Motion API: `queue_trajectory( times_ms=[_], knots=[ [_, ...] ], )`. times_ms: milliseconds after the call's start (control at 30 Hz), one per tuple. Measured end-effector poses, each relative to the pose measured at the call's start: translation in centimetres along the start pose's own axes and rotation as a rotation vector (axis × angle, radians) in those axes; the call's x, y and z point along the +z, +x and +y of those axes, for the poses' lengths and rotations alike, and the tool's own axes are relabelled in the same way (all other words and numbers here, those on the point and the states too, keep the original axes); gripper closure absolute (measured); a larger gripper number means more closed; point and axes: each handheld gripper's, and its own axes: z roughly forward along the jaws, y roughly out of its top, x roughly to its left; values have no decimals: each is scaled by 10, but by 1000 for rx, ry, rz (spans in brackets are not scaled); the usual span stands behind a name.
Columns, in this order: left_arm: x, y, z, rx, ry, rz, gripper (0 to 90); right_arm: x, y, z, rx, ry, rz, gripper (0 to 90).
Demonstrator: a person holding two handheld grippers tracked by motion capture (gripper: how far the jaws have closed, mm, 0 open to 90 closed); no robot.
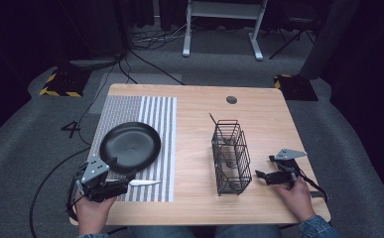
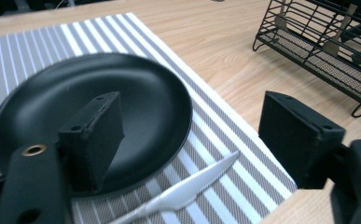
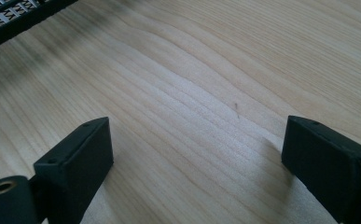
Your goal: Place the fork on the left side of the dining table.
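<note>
So the left tool (image 1: 111, 182) sat at the near-left corner of the table (image 1: 199, 198) with its jaws spread wide and nothing between them. The white plastic knife (image 2: 180, 193) lay flat on the striped placemat (image 1: 152, 119), just beside the near rim of the black plate (image 1: 130, 145), with its tip pointing right toward the mat's edge. In the left tool's own view the knife ran across under the gap between the jaws, not touched by either one.

What I'd have worried about: that knife looked thin and light and lay flat on the mat, so a grab from above could easily have skidded it sideways or just pinched mat fabric instead. The plate rim was right next to it, so a jaw coming down a bit off could have clipped the rim and tipped or shoved the plate. Dragging the knife might also have bunched up the mat.

The right tool (image 1: 263, 176) rested low over bare wood on the right side, jaws wide too and holding nothing. Between the two tools stood the black wire basket (image 1: 230, 157), upright, with something small inside it that I couldn't make out. If the knife was headed there, the basket's tall wire walls were the thing in the way, and a low carry could have knocked it. It was well apart from the mat, though, with open table between them.
</note>
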Motion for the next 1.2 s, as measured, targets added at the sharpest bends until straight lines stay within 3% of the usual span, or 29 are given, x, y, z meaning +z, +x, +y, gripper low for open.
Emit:
queue_trajectory(
  times_ms=[100, 233, 367, 467, 533, 767, 967, 1200],
  knots=[
    [6, -2, 13, 18, -9, -32, 188, 0, 0, 0, 0, 0, 0, 90],
    [12, -1, 27, 14, -43, -90, 154, 0, 0, 0, 0, 0, 0, 89],
    [19, -2, 38, 25, -46, -89, 151, 0, 0, 0, 0, 0, 0, 89],
    [29, -5, 51, 69, -17, -66, 155, 0, 0, 0, 0, 0, 0, 89],
    [32, -6, 56, 76, -11, -60, 166, 0, 0, 0, 0, 0, 0, 89],
    [47, -8, 81, 59, -26, -102, 192, 0, 0, 0, 0, 0, 0, 90],
    [61, -18, 102, 85, -31, -93, 193, 0, 0, 0, -1, 0, 0, 90],
    [79, -24, 118, 67, -60, -130, 186, 0, 0, 0, 0, -1, 0, 90]
  ],
)
